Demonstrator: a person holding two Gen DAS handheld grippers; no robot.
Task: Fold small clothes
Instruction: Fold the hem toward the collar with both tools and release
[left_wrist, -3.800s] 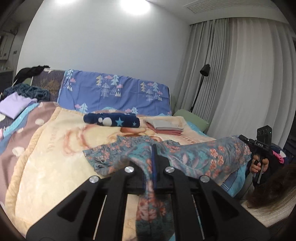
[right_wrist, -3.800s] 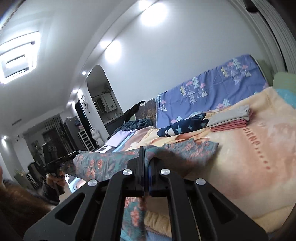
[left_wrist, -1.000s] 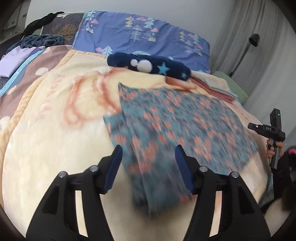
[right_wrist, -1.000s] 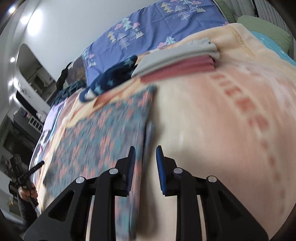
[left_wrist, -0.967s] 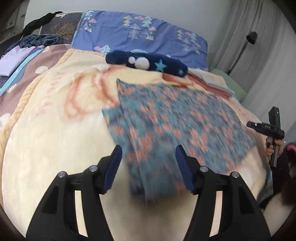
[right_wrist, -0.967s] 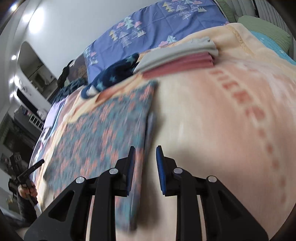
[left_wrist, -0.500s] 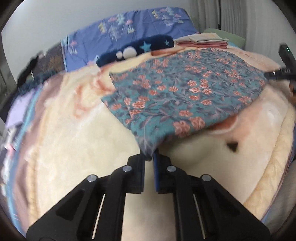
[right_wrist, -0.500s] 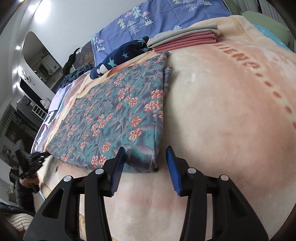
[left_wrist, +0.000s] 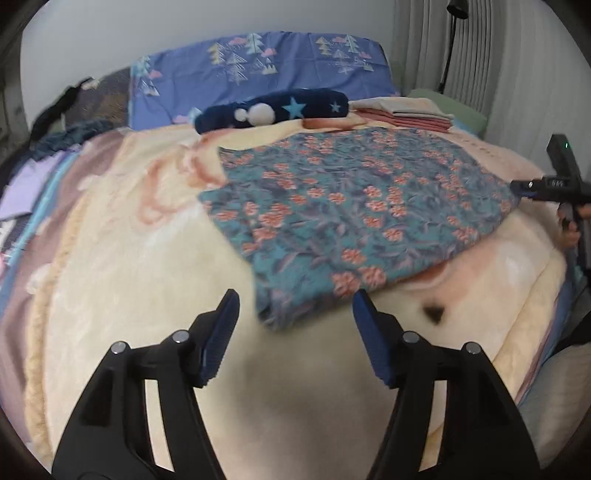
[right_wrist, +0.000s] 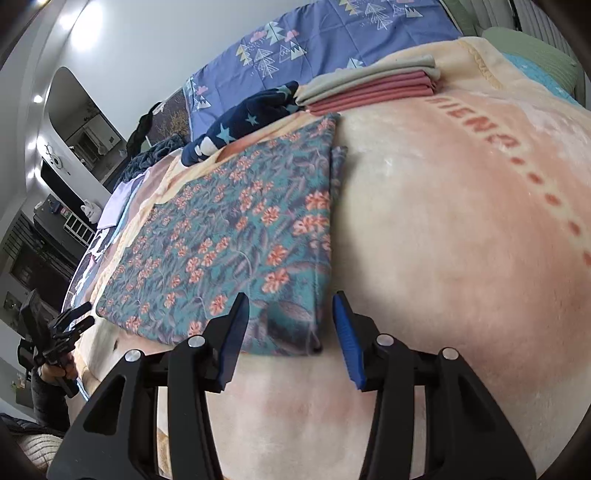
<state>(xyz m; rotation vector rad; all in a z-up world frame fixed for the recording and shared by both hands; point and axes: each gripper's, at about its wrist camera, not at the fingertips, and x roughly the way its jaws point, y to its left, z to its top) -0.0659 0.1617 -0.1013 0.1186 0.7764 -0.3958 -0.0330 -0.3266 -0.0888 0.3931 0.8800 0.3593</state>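
A teal floral garment (left_wrist: 347, 210) lies spread flat on the cream blanket (left_wrist: 147, 295). My left gripper (left_wrist: 295, 317) is open, its jaws on either side of the garment's near left corner, not holding it. In the right wrist view the same garment (right_wrist: 229, 240) lies flat, and my right gripper (right_wrist: 290, 325) is open with its jaws around the garment's near right corner. Each gripper also shows in the other's view, the right one (left_wrist: 546, 184) at the garment's far edge and the left one (right_wrist: 62, 328) at the bed's side.
A rolled navy star-print piece (left_wrist: 273, 109) and a stack of folded pink and grey clothes (left_wrist: 402, 116) lie behind the garment. A blue tree-print pillow (left_wrist: 258, 70) is at the headboard. Loose clothes (left_wrist: 70, 136) lie at the far left. Curtains (left_wrist: 498, 66) hang on the right.
Both grippers laid the lifted garment flat on the blanket and let go. In the last half second the left jaws went from closed to wide open; the right jaws opened wider.
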